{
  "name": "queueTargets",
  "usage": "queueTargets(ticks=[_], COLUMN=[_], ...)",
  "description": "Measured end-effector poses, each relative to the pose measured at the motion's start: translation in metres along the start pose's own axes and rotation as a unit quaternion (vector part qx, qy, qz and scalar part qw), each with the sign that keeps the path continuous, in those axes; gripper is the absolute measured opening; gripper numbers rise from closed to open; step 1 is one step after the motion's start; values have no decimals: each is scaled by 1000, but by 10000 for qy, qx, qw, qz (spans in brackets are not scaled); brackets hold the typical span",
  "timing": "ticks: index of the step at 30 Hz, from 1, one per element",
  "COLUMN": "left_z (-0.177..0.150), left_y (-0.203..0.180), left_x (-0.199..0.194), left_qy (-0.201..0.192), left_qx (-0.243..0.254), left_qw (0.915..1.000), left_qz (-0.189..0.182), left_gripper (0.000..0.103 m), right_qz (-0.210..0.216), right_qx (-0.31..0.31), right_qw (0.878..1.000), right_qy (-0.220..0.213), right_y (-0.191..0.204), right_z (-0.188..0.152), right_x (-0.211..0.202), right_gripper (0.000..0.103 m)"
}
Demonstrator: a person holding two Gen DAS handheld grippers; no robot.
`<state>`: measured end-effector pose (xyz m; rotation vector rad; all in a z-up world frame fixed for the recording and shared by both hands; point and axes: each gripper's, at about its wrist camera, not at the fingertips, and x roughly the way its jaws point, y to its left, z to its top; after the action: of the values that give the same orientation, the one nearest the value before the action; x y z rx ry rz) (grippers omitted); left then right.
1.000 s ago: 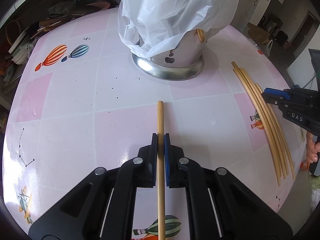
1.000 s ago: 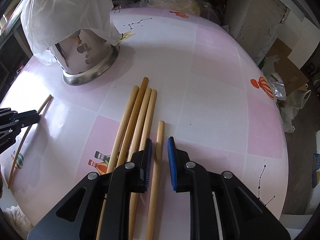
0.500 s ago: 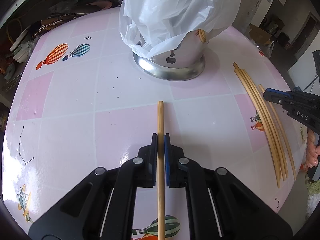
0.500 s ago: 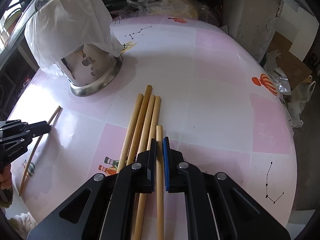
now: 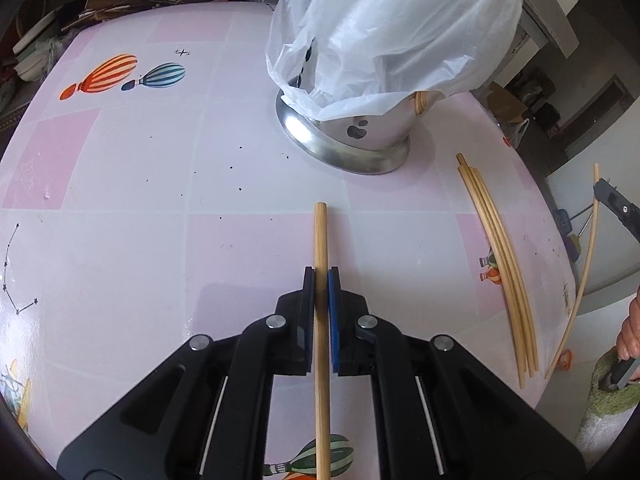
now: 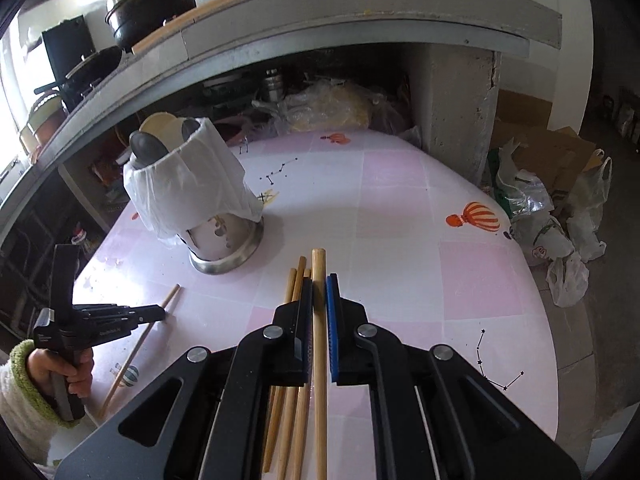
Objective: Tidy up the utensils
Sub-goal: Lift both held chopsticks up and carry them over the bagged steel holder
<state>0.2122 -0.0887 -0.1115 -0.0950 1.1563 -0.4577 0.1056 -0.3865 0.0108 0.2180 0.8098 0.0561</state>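
Observation:
In the left wrist view my left gripper (image 5: 321, 280) is shut on a wooden chopstick (image 5: 320, 236) that points toward the steel utensil holder (image 5: 360, 136), which is draped in a white plastic bag (image 5: 392, 28). Three loose chopsticks (image 5: 496, 248) lie together on the pink table at the right. My right gripper (image 6: 319, 284) is shut on another chopstick (image 6: 319, 264), held up above that bundle (image 6: 294, 280). From the left wrist, the right gripper (image 5: 599, 190) and its lifted chopstick (image 5: 588, 248) show at the far right. The right wrist view shows the left gripper (image 6: 162, 313) low at the left.
Spoons (image 6: 146, 146) stand in the holder (image 6: 224, 240). A concrete counter (image 6: 360, 12) with a black pot (image 6: 152, 0) overhangs the far side of the table. Plastic bags (image 6: 560, 232) and cardboard lie on the floor past the table's right edge. A hand (image 6: 76, 368) in a fleecy sleeve holds the left gripper.
My right gripper closed on the rightmost chopstick and lifted it off the table, away from the bundle. My left gripper kept its chopstick and shifted a little toward the holder.

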Motion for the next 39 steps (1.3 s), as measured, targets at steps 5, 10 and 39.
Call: queueTargets(ticks=[5, 10, 39], left_z=[3, 5, -3], left_y=[6, 6, 13], left_x=[-14, -45, -104], left_qy=[-145, -462, -1634], left_qx=[-210, -278, -564], left_qw=[9992, 9958, 9785], left_qz=[-305, -739, -1127], left_gripper=[5, 5, 5], right_qz=[104, 140, 309], right_qx=[12, -47, -134], right_qw=[9996, 9990, 9978], right_qy=[-258, -414, -565], right_y=[3, 9, 24], right_z=[6, 12, 19], right_x=[-22, -33, -43], right_gripper=[7, 7, 7])
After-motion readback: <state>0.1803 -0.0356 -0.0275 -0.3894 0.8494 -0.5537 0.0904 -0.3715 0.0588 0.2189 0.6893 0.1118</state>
